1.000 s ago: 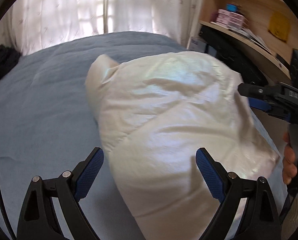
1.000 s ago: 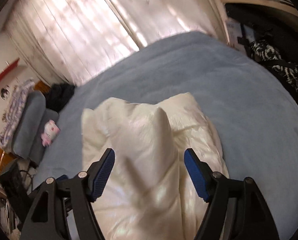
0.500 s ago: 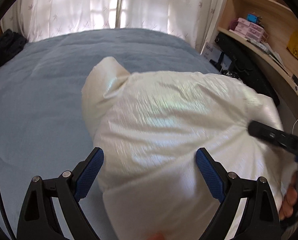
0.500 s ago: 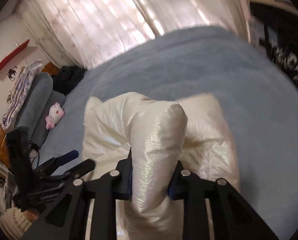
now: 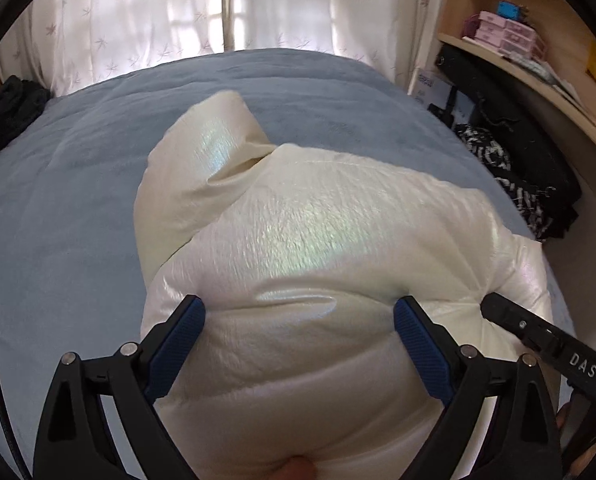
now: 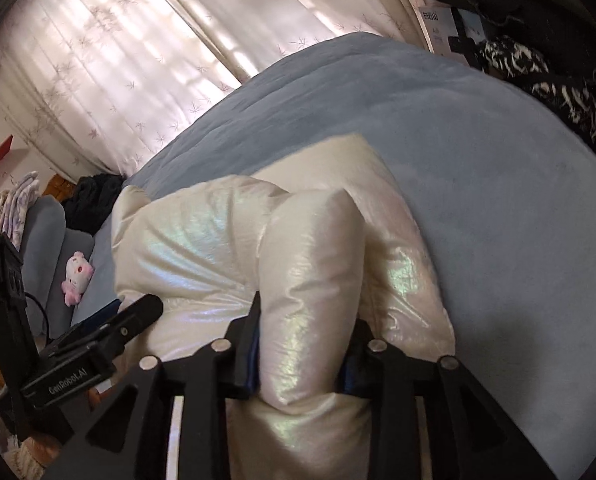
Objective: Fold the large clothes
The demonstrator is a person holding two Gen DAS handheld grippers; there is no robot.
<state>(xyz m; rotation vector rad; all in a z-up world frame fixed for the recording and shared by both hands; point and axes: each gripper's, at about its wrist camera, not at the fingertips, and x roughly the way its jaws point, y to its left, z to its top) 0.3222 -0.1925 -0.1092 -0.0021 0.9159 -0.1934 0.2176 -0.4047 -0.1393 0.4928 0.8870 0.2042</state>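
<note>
The right tongs (image 6: 298, 344) pinch a raised fold of the puffy, pearly white padded jacket (image 5: 317, 264), having just eased a little wider around it. The left tongs (image 5: 299, 334), just spread wider, straddle the jacket's near bulge, blue pads (image 5: 178, 344) at its sides without clamping. The jacket lies bunched on the grey-blue bed (image 5: 66, 184), before white patterned curtains (image 5: 170, 12).

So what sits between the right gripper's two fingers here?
A puffy fold of the white padded jacket, pinched by the right gripper; the right wrist view shows it.
</note>
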